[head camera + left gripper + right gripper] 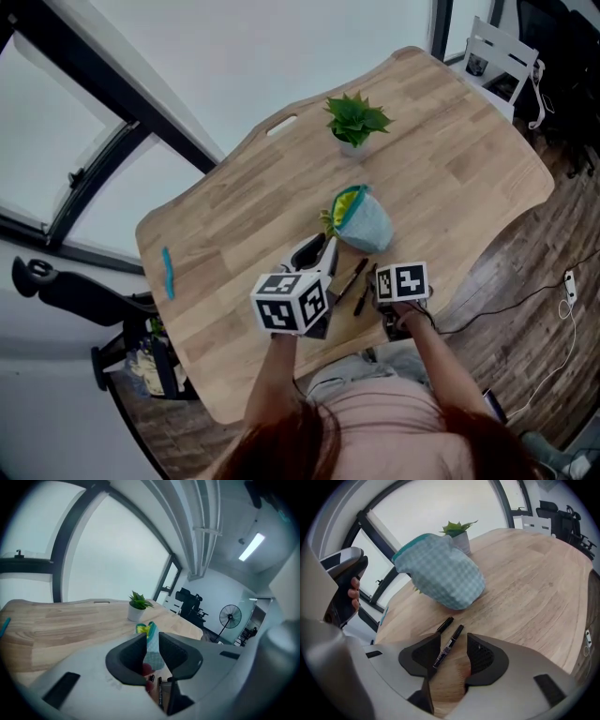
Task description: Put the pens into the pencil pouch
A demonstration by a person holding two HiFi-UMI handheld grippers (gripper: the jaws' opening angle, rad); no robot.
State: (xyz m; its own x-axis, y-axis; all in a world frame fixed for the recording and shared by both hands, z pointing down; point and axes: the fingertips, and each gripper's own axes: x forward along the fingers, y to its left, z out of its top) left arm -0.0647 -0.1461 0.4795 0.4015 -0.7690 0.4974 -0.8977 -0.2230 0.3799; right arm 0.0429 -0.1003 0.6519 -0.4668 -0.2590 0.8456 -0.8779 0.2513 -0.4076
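A teal checked pencil pouch (364, 223) with a yellow lining lies mid-table, its mouth toward the left gripper. Two black pens (352, 279) lie side by side just in front of it. My right gripper (453, 644) points down at the table and is open. One black pen (449, 646) lies between its jaws and neither pad presses on it. The other pen (444, 624) lies just left of it, nearer the pouch (440, 571). My left gripper (152, 639) is open, and the pouch (151, 632) shows through the gap beyond its jaws.
A small potted plant (354, 120) stands behind the pouch. A teal stick-like item (167, 272) lies near the wooden table's (450, 159) left edge. A white chair (502, 61) stands at the far right corner, and cables run on the floor to the right.
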